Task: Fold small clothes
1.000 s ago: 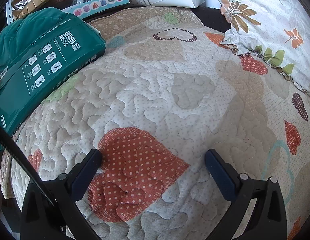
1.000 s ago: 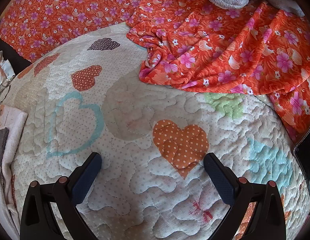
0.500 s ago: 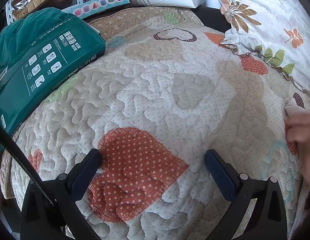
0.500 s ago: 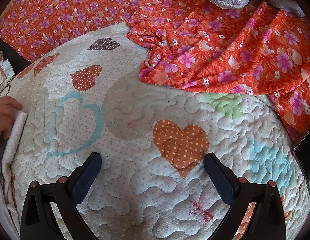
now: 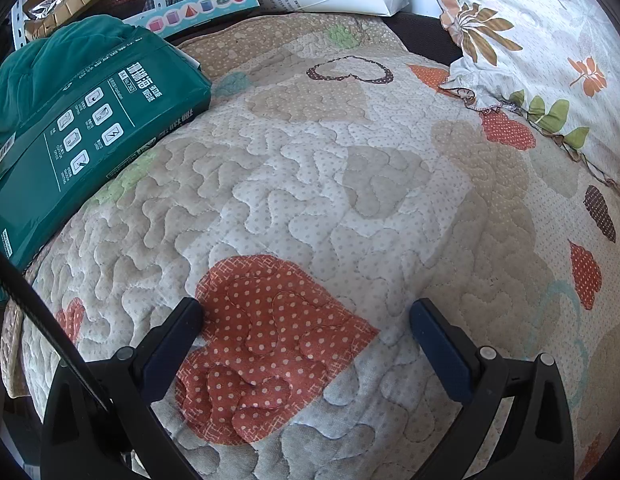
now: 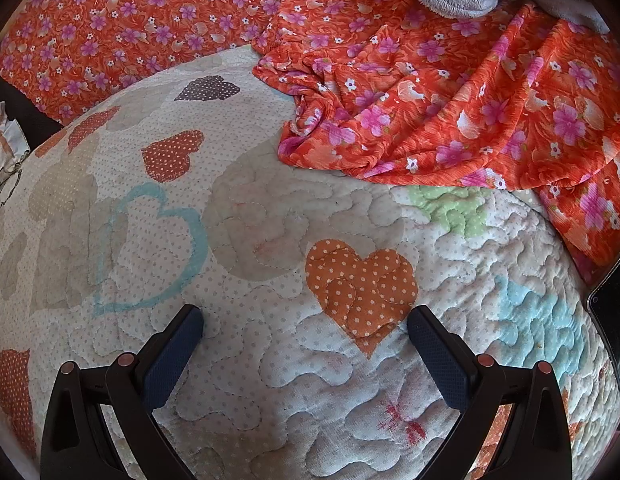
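Over the quilt point(image 5: 310, 184) we hover, left gripper point(image 5: 306, 312) and right gripper point(image 6: 306, 316) both spread wide, holding nothing. No small garment lies on it; only orange floral cloth point(image 6: 450, 112) beyond. Folding hasn't begun; next we fetch a piece.

Quilt point(image 5: 294, 184): cream, dotted, patched hearts; red polka-dot heart point(image 5: 270, 344) between left tongs.
Box point(image 5: 74, 152): teal, white icons, far left.
Floral cloth point(image 6: 450, 112): orange, pink flowers, beyond right tongs.
Pillow point(image 5: 550, 32): white, leaf print.

Quilt point(image 5: 310, 184) stitched matt cloth; green pack point(image 5: 90, 136) glossy plastic.
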`<state>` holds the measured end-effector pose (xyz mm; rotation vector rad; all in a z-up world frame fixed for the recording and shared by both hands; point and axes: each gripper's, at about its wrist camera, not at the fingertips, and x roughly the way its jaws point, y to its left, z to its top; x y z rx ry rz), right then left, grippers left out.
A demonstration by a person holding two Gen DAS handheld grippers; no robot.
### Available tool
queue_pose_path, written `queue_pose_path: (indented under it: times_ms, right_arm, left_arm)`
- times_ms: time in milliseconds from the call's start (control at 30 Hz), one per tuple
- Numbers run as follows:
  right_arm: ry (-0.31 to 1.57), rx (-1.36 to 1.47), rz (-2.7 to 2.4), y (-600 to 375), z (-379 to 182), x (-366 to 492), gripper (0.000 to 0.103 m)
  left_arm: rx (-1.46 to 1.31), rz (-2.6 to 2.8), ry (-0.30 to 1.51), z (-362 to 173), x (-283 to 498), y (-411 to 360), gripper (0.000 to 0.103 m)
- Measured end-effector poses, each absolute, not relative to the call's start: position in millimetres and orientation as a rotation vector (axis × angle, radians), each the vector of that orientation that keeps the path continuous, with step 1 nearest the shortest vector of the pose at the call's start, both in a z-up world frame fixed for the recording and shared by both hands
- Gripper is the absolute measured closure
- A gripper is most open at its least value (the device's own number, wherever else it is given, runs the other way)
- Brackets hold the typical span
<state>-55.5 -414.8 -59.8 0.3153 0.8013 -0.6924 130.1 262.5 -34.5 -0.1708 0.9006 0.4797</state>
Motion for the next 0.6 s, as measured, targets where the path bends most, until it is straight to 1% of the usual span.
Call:
queue_pose_path:
  times_ms: [600]
  right_arm:
    - [0.802, 0.315, -0.693, -414.5, -59.9, -55.0, 0.0]
  left_arm:
    - [-0.167, 0.482, 0.901, -34.8, 130.1, 261.7, 0.0]
